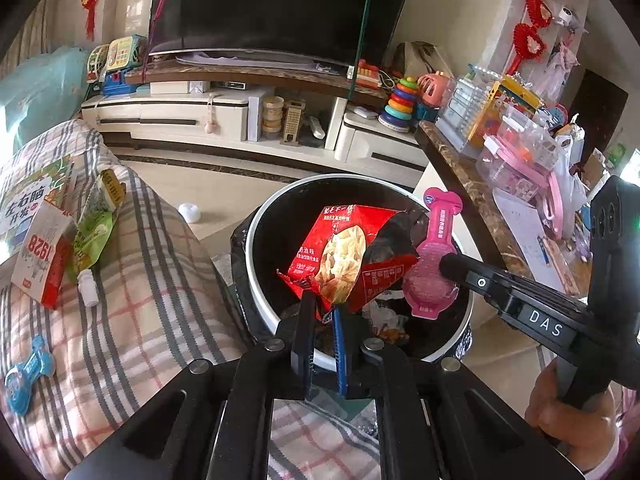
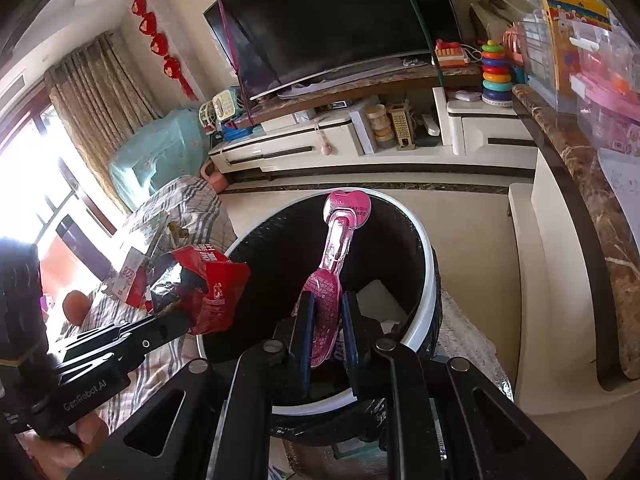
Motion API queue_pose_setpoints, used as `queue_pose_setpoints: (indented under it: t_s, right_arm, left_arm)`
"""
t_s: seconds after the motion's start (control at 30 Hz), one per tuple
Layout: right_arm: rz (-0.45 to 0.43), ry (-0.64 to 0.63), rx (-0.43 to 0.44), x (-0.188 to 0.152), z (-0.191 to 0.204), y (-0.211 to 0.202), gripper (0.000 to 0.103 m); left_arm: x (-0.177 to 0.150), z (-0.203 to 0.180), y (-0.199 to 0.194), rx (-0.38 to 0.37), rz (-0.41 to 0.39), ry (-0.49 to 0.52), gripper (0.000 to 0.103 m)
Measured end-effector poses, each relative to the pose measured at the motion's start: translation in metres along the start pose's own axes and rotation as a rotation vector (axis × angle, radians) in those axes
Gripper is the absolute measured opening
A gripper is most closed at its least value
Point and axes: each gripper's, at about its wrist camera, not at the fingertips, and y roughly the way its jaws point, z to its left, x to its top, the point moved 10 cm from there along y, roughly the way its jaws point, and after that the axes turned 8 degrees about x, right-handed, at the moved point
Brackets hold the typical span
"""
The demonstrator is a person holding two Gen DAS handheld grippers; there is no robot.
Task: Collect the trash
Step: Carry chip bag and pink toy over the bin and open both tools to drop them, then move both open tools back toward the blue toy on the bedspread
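left gripper [image 1: 325, 312] pinches red wrapper [image 1: 340, 252], right gripper [image 2: 325, 320] pinches pink package [image 2: 332, 272], both over bin [image 1: 256, 232]; 5 items left on blanket [image 1: 140, 280].

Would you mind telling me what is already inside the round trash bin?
Inside the trash bin, lined with a black bag, lie a white piece and some crumpled scraps. The red snack bag and pink package, held above it, hide the rest.
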Motion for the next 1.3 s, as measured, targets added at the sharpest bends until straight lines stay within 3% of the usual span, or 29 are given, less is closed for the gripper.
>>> queue_pose_setpoints:
  t_s: [0.07,0.33,0.37,0.43,0.57,0.63,0.77,0.83,0.93,1.3]
  right_arm:
    - [0.000,0.000,-0.005,0.000,-0.002,0.000,0.014]
    - [-0.008,0.034,0.000,0.001,-0.007,-0.001,0.020]
    - [-0.009,0.038,0.002,0.002,-0.008,-0.001,0.022]
    - [-0.019,0.043,0.007,0.002,-0.008,-0.004,0.042]
    - [-0.037,0.035,0.018,0.003,-0.001,-0.009,0.054]
    - [-0.043,0.027,0.025,0.003,0.004,-0.010,0.067]
    - [-0.056,0.009,0.038,0.001,0.017,-0.015,0.077]
    - [-0.061,0.007,0.047,0.000,0.023,-0.016,0.087]
    - [-0.068,-0.003,0.061,-0.005,0.035,-0.020,0.091]
    - [-0.036,-0.093,0.105,-0.035,0.092,-0.017,0.095]
  left_arm:
    - [0.000,-0.001,0.002,-0.003,0.004,0.002,0.009]
    - [-0.005,0.004,-0.005,0.004,-0.018,-0.019,0.048]
    - [-0.007,0.005,-0.008,0.007,-0.025,-0.022,0.049]
    - [-0.012,0.010,-0.014,0.012,-0.031,-0.026,0.050]
    - [-0.025,0.022,-0.026,0.020,-0.029,-0.056,0.057]
    - [-0.032,0.029,-0.031,0.029,-0.026,-0.072,0.060]
    - [-0.044,0.044,-0.043,0.050,-0.022,-0.111,0.063]
    - [-0.052,0.052,-0.050,0.072,-0.026,-0.125,0.065]
    - [-0.061,0.063,-0.062,0.098,-0.039,-0.133,0.070]
    - [-0.103,0.112,-0.101,0.146,-0.032,-0.205,0.070]
